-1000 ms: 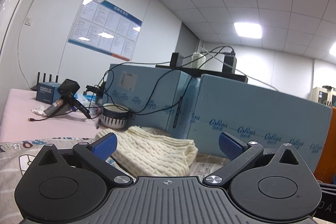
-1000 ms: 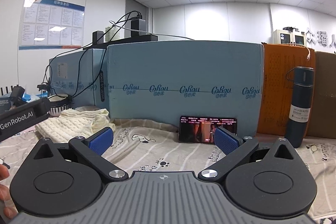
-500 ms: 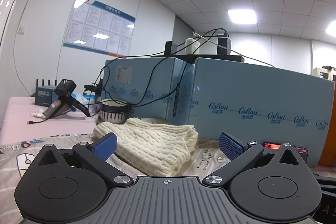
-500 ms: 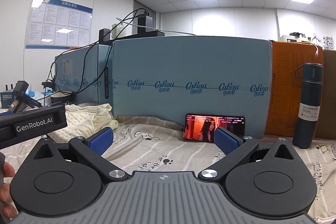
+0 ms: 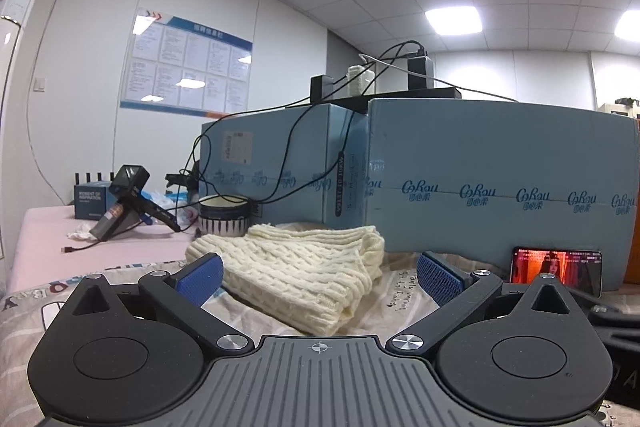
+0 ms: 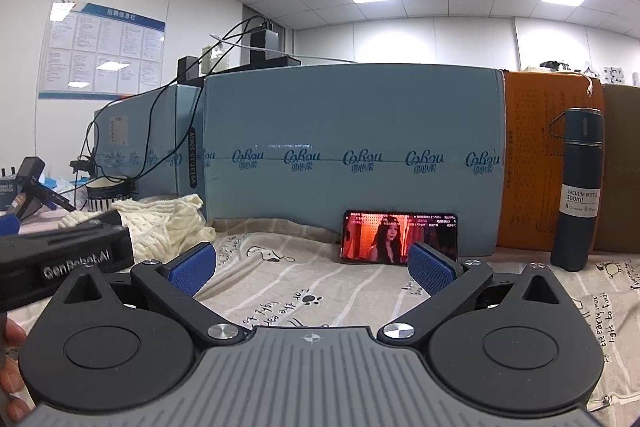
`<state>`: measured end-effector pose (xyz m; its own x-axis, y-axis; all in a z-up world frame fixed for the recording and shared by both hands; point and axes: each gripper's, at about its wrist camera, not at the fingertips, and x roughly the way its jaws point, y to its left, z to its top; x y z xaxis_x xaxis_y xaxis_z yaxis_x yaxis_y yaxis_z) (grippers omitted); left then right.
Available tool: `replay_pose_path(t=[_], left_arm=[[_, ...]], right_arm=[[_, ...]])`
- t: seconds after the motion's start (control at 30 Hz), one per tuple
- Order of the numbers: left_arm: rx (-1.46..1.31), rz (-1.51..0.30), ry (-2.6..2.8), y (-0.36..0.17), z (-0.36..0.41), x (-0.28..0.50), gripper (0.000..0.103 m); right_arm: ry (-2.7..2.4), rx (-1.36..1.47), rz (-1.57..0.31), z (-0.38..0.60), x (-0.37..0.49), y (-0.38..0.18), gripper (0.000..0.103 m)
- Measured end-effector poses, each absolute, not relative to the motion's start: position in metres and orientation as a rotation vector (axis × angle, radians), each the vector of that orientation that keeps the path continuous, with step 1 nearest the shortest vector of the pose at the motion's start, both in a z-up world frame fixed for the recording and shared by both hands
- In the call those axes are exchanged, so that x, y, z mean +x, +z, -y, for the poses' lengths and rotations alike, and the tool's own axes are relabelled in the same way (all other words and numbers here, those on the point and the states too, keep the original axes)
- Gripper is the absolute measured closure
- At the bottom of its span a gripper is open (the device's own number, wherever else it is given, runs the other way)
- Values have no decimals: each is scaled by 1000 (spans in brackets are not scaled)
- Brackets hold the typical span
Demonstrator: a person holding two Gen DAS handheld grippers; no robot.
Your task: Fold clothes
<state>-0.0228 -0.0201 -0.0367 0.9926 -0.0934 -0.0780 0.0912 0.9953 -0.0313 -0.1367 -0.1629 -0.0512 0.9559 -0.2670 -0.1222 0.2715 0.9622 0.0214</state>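
Note:
A folded cream knit sweater [image 5: 304, 267] lies on the printed bedsheet [image 5: 396, 291], against the blue boxes. My left gripper [image 5: 320, 277] is open and empty, held just in front of the sweater, apart from it. The sweater also shows at the left of the right wrist view [image 6: 160, 223], partly hidden by the left gripper's black body [image 6: 64, 255]. My right gripper [image 6: 312, 265] is open and empty above the bare sheet [image 6: 280, 291], pointing toward a phone.
Blue cartons [image 6: 352, 151] wall off the back. A lit phone [image 6: 398, 237] leans against them. A dark vacuum bottle [image 6: 578, 187] stands at the right by an orange box [image 6: 548, 163]. A striped bowl [image 5: 224, 219], cables and a camera device [image 5: 124, 203] sit at the left.
The left view has swung right: the sweater now sits centred between the fingers and the phone has come into view. The right gripper has moved slightly closer to the phone. Both stay open.

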Motion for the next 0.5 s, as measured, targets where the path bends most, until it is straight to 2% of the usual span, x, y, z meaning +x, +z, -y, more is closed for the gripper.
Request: replay_pose_path(t=[0.5], left_arm=[[-36, -79, -91, -38, 18, -23, 0]], right_arm=[[-286, 66, -102, 167, -141, -54, 0]])
